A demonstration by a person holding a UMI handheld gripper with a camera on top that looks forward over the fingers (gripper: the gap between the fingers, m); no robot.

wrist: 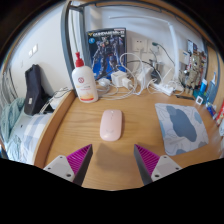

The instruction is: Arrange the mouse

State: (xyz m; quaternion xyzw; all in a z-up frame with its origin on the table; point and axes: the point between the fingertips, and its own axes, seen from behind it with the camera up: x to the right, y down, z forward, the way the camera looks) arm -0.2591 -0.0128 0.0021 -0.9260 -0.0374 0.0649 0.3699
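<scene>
A pale pink mouse (pixel 111 125) lies on the wooden desk (pixel 80 120), just ahead of my fingers and roughly centred between them. A grey-blue mouse mat (pixel 182 127) lies on the desk to the right of the mouse, apart from it. My gripper (pixel 113 160) is open and empty, its magenta pads (pixel 76 159) spread wide with bare desk between them.
A white bottle with a red cap (pixel 85 80) stands at the back left. A black object (pixel 37 88) leans at the far left. Tangled white cables and a power strip (pixel 135 78) lie along the back. A poster (pixel 106 50) hangs on the wall behind.
</scene>
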